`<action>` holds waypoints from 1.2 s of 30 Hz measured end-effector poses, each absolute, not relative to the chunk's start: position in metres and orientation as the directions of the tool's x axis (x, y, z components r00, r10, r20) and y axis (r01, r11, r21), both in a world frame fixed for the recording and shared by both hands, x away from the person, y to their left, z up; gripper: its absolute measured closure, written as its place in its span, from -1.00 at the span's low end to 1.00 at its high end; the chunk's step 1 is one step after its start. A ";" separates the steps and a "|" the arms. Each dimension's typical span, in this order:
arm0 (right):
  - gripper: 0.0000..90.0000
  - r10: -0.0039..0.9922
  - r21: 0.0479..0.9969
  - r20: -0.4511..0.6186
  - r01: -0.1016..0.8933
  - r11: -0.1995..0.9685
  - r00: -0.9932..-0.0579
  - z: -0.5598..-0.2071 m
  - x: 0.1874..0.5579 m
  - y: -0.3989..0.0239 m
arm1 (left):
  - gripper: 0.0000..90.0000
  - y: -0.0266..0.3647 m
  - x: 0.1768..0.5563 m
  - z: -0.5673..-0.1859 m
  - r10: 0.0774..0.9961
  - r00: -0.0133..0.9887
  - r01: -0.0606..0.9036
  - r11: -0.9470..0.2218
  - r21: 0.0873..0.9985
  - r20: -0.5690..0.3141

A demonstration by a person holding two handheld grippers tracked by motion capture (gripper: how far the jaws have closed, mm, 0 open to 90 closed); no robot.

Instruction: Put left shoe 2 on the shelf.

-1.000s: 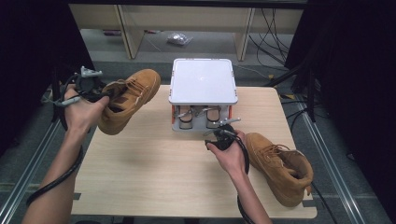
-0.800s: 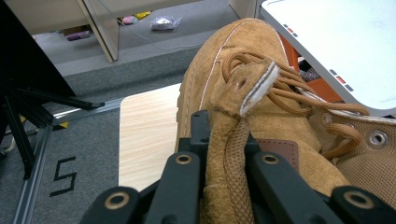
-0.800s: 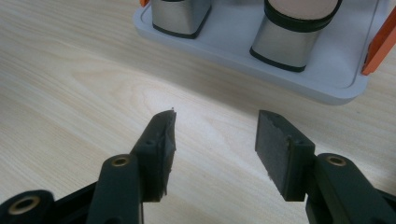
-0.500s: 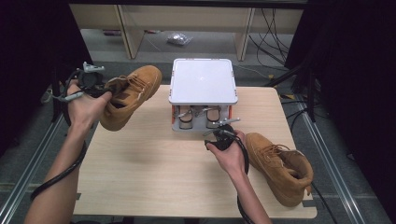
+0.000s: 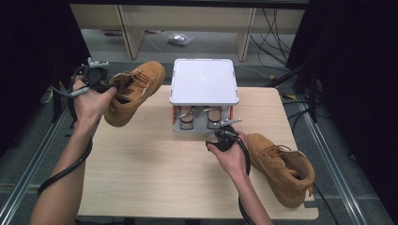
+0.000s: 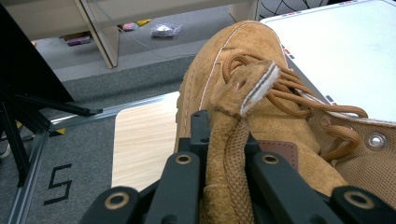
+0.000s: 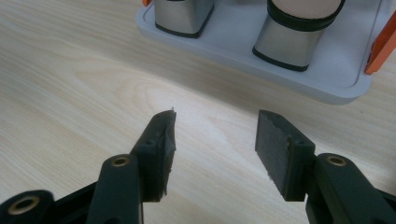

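Note:
A tan lace-up boot (image 5: 137,90) hangs in the air over the table's far left corner. My left gripper (image 5: 111,86) is shut on it. In the left gripper view the black jaws (image 6: 229,163) pinch the boot's tongue (image 6: 233,135), and the laces and toe (image 6: 252,56) lie beyond them. A second tan boot (image 5: 281,168) lies on the table (image 5: 150,173) at the right front. My right gripper (image 5: 220,132) rests beside it, just in front of the white stand. Its jaws are open (image 7: 215,135) over bare wood, with nothing between them.
A white flat-topped stand (image 5: 204,86) sits at the middle back of the table. Two metal posts (image 7: 184,16) (image 7: 294,42) rise from its grey base tray (image 7: 299,79). Shelving legs and cables stand on the floor beyond the table.
My left hand has raised the boot a little. The right hand and the second boot have not moved.

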State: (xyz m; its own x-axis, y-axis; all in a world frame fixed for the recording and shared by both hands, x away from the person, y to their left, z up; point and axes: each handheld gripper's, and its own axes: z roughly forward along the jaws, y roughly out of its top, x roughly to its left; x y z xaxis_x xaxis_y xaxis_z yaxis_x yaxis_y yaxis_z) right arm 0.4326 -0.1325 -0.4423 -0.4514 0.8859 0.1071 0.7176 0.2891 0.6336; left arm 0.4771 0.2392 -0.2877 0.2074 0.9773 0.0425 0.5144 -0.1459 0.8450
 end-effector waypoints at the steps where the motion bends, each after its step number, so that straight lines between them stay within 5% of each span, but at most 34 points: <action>1: 0.07 0.886 0.634 0.107 0.717 0.289 -0.452 -0.442 0.433 -0.133 | 0.86 0.239 0.478 -0.287 0.977 0.209 0.513 -0.146 0.846 0.042; 36: 0.07 0.888 0.642 0.123 0.718 0.268 -0.442 -0.445 0.429 -0.133 | 0.86 0.218 0.498 -0.274 0.977 0.208 0.497 -0.151 0.855 0.051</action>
